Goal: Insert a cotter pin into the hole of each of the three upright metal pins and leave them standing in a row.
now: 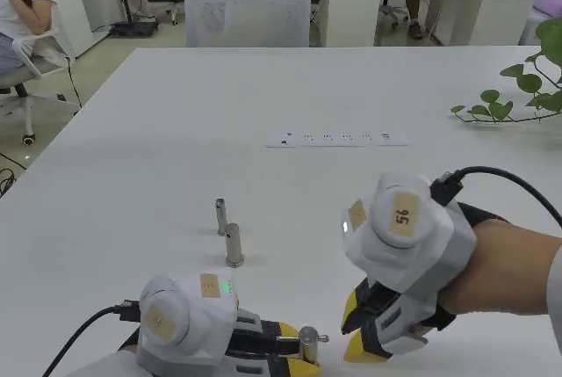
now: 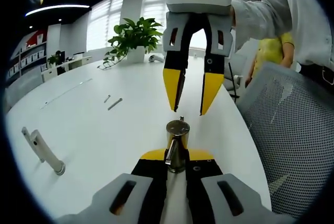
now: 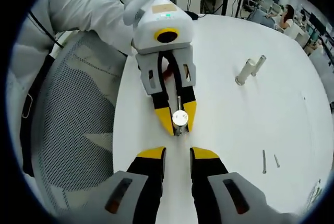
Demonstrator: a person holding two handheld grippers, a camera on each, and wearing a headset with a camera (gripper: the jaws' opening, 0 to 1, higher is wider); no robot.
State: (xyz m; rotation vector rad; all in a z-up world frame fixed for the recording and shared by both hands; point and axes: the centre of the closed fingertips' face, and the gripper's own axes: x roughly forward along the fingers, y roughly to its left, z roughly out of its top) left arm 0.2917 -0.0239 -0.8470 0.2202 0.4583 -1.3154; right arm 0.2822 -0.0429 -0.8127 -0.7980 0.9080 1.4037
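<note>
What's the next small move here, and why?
Probably the left hand-held gripper should stand its metal pin beside the two upright pins: a cotter pin seems already through it, and the right hand-held gripper is open, empty.

Two steel pins stand upright on the worktop on the near side of the white socket strip, off its left end. The slim pin is closer to the strip. The stouter pin, which has a flared foot, stands just beside and in front of it without touching. The third pin is farthest from the strip. It lies level, clamped lengthwise in the left tongs, with its rounded head clear of the tips. A thin metal sliver juts from that head, and I cannot tell whether it sits in a hole. Two loose cotter pins lie flat, short of the strip.
</note>
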